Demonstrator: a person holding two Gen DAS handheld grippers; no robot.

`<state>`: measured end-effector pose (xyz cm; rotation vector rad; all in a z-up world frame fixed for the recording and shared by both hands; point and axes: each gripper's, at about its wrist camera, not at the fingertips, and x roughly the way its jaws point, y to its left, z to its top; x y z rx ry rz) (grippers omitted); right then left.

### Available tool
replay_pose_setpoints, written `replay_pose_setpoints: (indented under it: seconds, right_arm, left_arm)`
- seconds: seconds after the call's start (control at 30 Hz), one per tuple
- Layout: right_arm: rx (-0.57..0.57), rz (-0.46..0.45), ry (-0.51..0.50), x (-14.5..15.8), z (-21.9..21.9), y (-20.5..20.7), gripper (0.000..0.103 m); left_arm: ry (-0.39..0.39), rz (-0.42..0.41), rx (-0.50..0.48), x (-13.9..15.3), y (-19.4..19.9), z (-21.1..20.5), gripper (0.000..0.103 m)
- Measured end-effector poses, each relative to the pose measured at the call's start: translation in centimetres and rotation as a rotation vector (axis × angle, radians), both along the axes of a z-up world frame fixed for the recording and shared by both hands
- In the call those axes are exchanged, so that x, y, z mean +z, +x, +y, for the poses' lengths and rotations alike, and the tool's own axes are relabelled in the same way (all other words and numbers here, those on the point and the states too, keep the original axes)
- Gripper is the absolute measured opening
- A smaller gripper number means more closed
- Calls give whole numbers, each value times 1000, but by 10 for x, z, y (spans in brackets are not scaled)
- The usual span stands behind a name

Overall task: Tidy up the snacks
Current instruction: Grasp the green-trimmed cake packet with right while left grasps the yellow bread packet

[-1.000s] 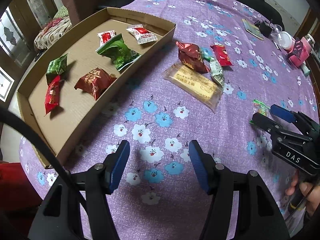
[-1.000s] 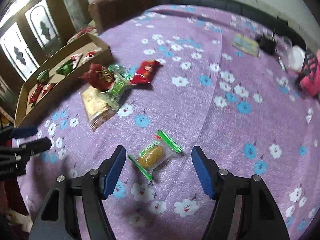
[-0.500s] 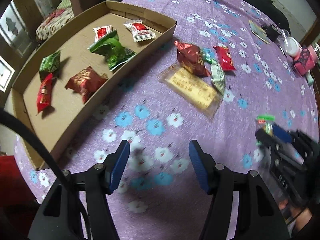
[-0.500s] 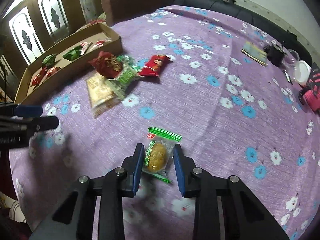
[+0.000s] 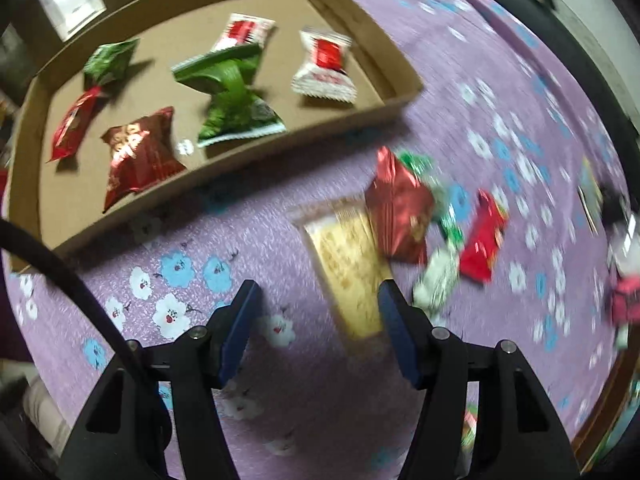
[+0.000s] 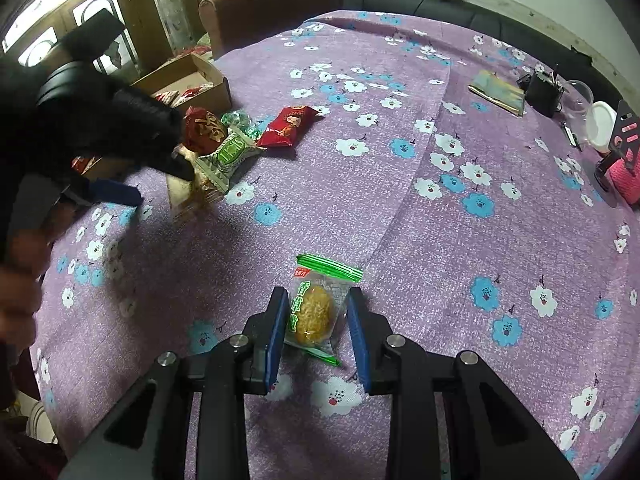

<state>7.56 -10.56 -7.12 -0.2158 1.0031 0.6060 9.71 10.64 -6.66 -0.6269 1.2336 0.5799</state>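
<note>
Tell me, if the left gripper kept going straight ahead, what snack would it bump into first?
Probably the long clear-wrapped yellow bar. It lies just ahead of the open left gripper, close by its right finger. The picture is blurry, so how high the gripper hovers is unclear.

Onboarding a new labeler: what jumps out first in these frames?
The clear-wrapped yellow pastry between the right gripper jaws, low and centre in the right wrist view. Next, the cardboard tray of red and green snacks, upper left in the left wrist view, with a loose snack pile on the purple floral cloth beside it.
</note>
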Motion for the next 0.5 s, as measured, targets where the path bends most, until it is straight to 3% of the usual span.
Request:
replay_pose_setpoints:
  seconds: [0.17,0.27,0.37,0.43,0.5]
  right_arm:
    - [14,13,17,0,-2,3,29]
    - [16,21,28,0,-4,4,29]
    - [16,19,26,0,-3,4,29]
    - [13,21,29,-1,-3,4,29]
    - [7,26,34,-1,-4,5,29]
  left_arm:
    - [-11,97,79,-7,19,1,72]
    - [-15,183,104,-10,26,-3,72]
    - [-37,198,110,-11,28,-4,70]
    - [-42,201,88,-10,27,-6,65]
    - [-35,192,59,-8,27,-7,45]
